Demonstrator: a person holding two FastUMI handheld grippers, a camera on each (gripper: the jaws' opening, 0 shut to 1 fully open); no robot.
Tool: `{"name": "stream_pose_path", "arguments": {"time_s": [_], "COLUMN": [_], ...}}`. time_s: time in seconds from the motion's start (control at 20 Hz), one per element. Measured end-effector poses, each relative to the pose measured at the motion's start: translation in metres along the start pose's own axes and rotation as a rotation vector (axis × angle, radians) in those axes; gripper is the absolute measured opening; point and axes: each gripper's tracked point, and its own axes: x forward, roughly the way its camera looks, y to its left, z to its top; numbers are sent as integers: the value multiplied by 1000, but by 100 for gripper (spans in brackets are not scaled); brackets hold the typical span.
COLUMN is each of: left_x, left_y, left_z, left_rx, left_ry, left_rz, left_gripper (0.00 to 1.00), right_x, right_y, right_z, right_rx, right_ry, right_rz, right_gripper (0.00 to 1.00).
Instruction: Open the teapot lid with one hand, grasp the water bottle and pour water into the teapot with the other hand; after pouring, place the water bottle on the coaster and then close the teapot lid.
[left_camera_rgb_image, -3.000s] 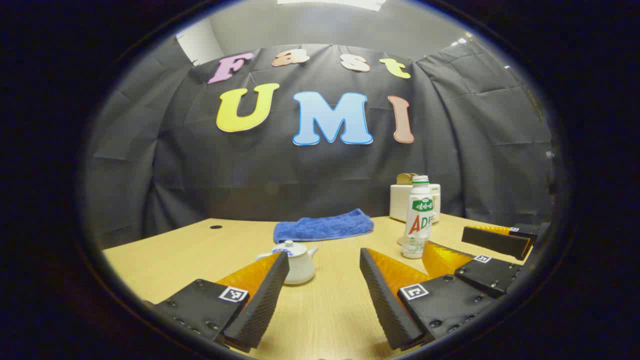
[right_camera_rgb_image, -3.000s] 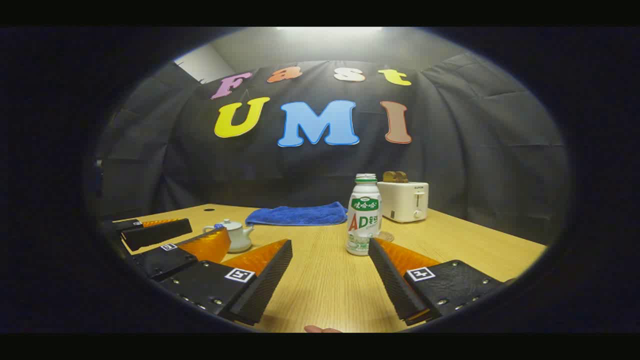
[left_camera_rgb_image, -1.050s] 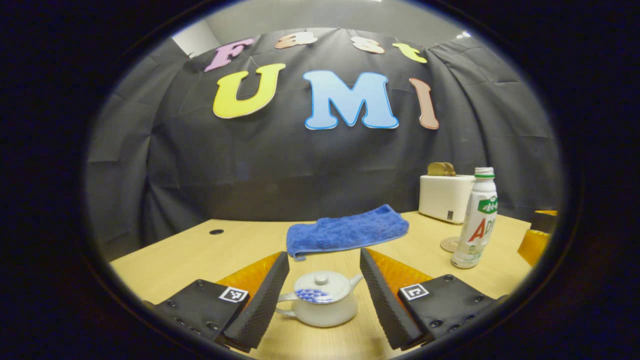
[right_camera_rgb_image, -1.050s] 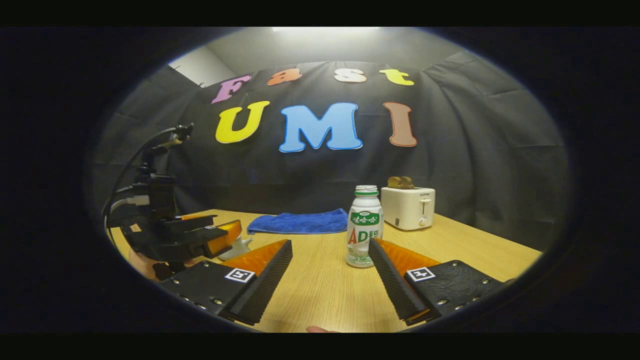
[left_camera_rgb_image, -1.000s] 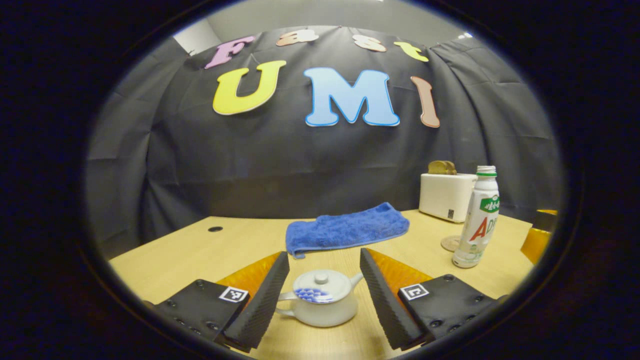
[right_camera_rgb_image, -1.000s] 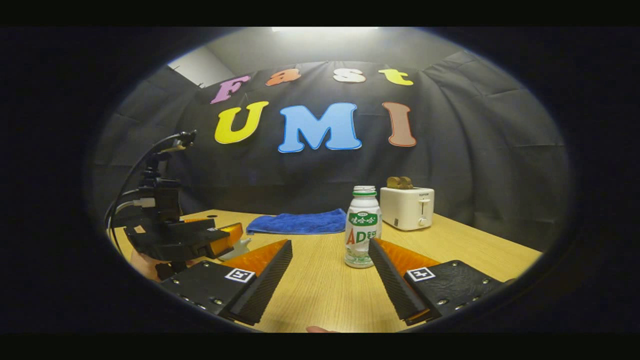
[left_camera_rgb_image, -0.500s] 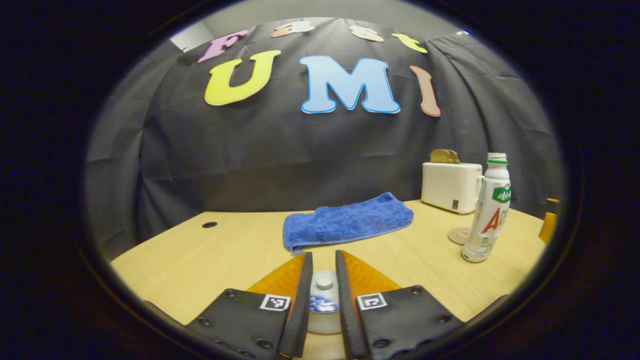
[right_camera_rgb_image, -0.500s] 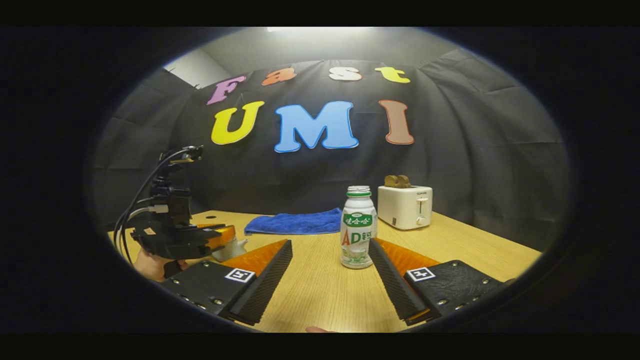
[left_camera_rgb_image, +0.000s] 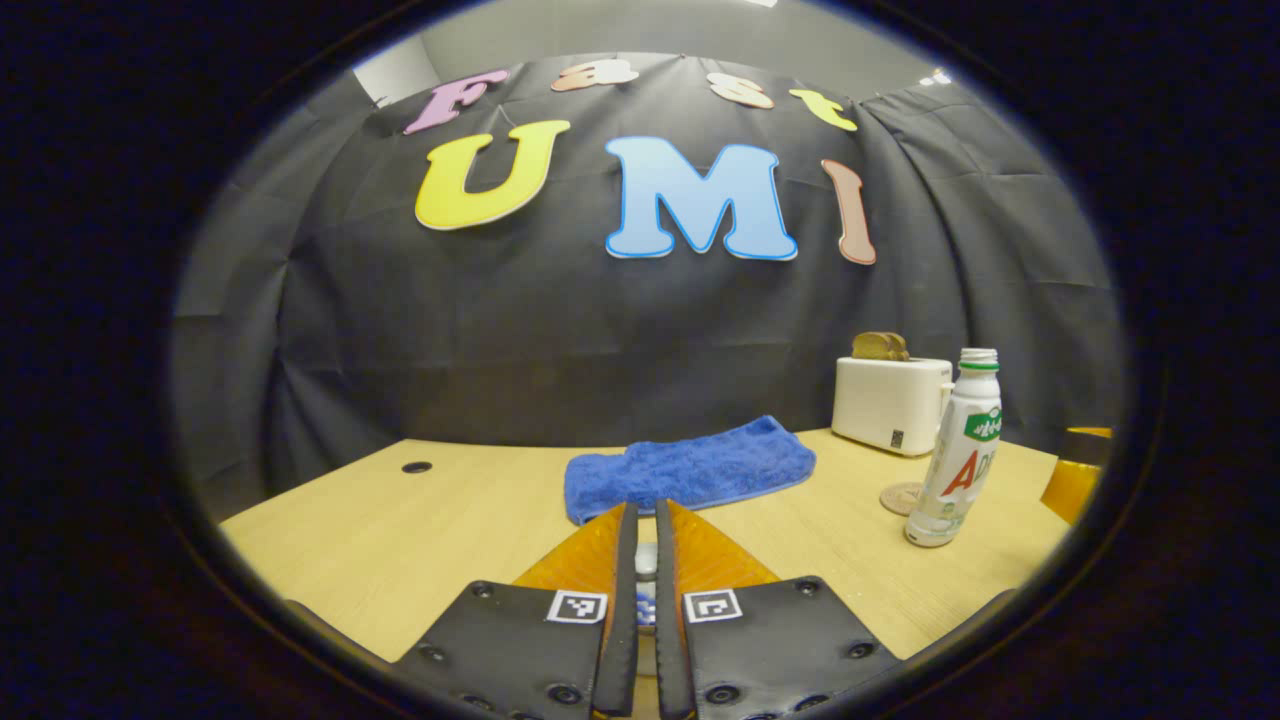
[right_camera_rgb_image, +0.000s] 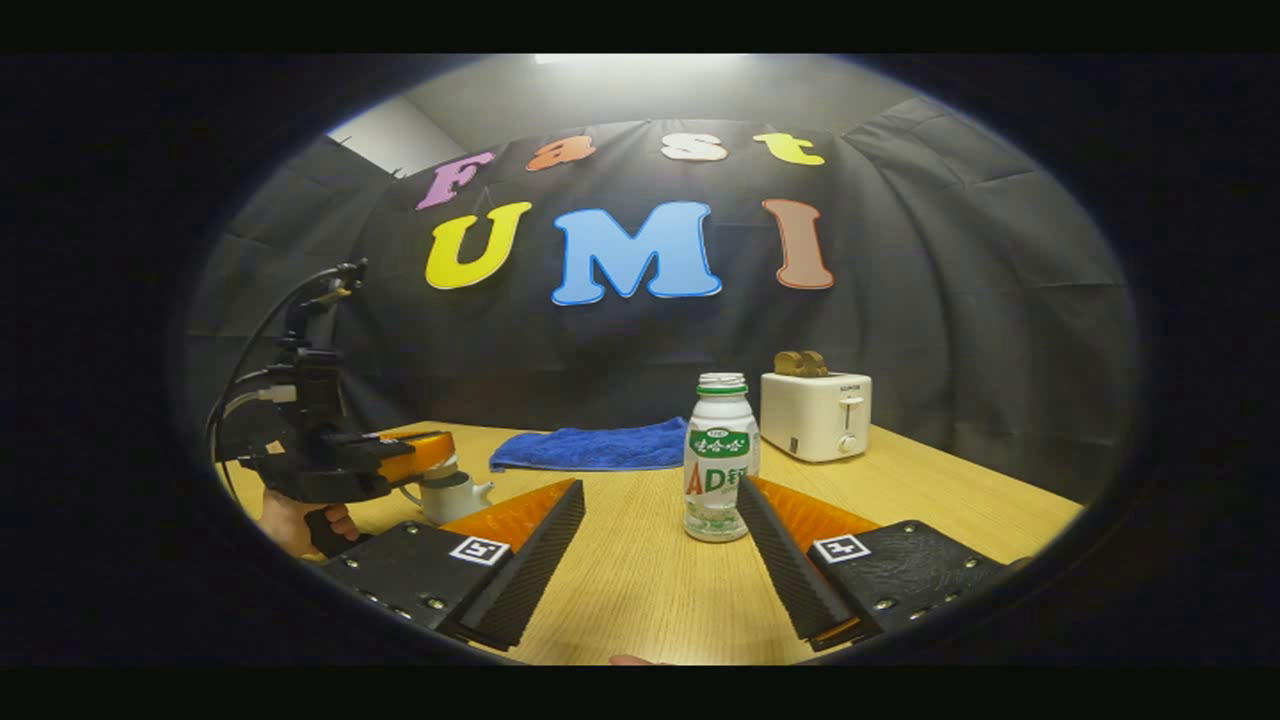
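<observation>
left gripper (left_camera_rgb_image: 640, 560) pinched tight on the teapot lid (left_camera_rgb_image: 646, 562), right gripper (right_camera_rgb_image: 660, 540) spread wide, level, short of the water bottle (right_camera_rgb_image: 720, 460) mid-tabletop (right_camera_rgb_image: 650, 590)

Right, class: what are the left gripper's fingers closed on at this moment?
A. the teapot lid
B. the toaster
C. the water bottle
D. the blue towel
A: in the left gripper view the left gripper is pinched on the teapot lid, while the water bottle stands apart on the table.

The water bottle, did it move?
No. In the right gripper view the water bottle stands at the same spot on the table, just left of the toaster, as before.
</observation>
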Motion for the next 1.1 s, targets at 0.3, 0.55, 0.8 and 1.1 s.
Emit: {"name": "stream_pose_path", "arguments": {"time_s": [0.3,0.55,0.8,1.1], "left_x": [-28,-37,-38,-38], "left_y": [-6,-5,-6,-11], "left_z": [20,27,26,24], "left_rx": [6,18,2,19], "left_ry": [-72,-104,-104,-103], "left_rz": [-20,-18,-26,-38], "left_gripper": [18,18,18,18], "right_x": [21,47,75,105], "right_y": [-17,-29,-50,-58], "right_z": [3,0,-8,-21], "right_rx": [-23,1,-33,-39], "right_ry": [-4,29,66,119], "right_rz": [-25,-12,-38,-47], "right_gripper": [95,95,95,95]}}
